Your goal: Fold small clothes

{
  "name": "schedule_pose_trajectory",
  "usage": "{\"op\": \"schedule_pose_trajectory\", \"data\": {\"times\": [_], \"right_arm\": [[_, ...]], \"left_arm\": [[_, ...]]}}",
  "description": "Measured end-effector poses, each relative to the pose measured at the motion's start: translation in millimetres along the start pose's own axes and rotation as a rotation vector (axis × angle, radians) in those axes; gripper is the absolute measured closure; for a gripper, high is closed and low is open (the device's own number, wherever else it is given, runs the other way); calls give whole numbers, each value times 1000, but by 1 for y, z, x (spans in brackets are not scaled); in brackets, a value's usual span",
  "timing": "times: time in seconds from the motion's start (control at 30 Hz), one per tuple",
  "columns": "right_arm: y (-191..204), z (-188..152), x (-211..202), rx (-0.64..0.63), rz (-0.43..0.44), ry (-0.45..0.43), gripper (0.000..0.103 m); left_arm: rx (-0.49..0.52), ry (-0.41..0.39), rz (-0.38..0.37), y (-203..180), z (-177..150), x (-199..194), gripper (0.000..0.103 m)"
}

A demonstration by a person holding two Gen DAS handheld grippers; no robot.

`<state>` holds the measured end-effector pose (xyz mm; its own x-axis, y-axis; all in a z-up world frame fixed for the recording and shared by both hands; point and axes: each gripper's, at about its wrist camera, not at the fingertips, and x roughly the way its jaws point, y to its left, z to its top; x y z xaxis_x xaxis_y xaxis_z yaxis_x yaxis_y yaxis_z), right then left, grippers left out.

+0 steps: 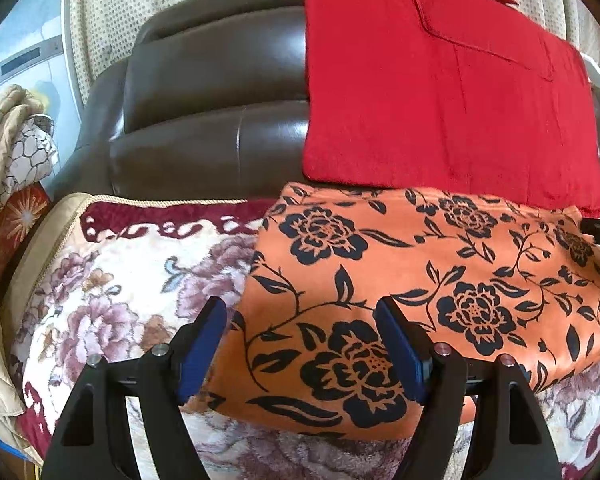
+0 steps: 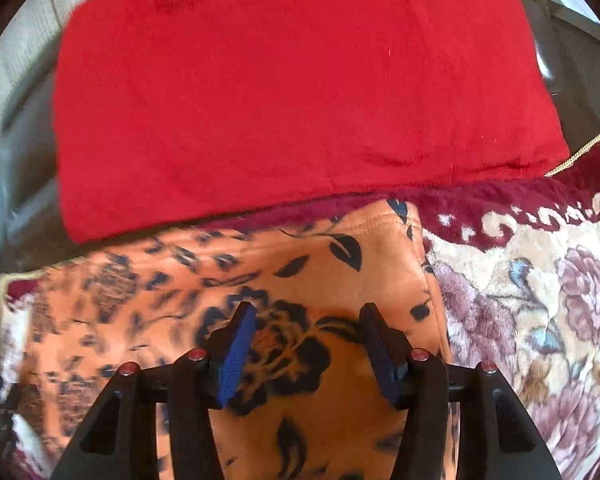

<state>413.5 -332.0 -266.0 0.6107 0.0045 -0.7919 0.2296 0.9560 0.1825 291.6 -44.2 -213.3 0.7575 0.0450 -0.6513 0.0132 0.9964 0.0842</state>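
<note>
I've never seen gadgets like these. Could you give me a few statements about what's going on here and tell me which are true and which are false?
1. The orange cloth has a black flower print. True.
2. The left gripper is clamped shut on the cloth. False: its jaws are open.
3. A red cloth lies beyond the orange one. True.
4. The right gripper holds the red cloth. False: it is open over the orange cloth.
5. The blanket underneath is plain white. False: it is floral.

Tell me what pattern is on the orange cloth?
Black flowers and leaves on the orange cloth, clearest in the left wrist view.
</note>
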Motion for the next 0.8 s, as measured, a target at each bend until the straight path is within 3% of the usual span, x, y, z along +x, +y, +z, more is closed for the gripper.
{"op": "schedule_pose_trajectory", "data": {"times": [0.23, 0.3, 0.4, 0.47, 0.63, 0.8], "right_arm": [[6, -48, -71, -58, 34, -102, 44], [3, -57, -70, -73, 5, -92, 44], [-7, -74, -37, -75, -61, 15, 43], [-8, -72, -37, -82, -64, 0, 43], [-9, -69, -63, -30, 4, -97, 42], [7, -73, -78, -63, 75, -166, 42]], "left_arm": [[-7, -45, 17, 7, -1, -14, 26], [-2, -54, 26, 7, -1, -16, 26], [-1, -58, 38, 7, -1, -20, 25], [3, -73, 74, 10, -1, -25, 25], [-25, -118, 177, 33, 0, -43, 22], [-90, -136, 229, 65, -5, -56, 21]]}}
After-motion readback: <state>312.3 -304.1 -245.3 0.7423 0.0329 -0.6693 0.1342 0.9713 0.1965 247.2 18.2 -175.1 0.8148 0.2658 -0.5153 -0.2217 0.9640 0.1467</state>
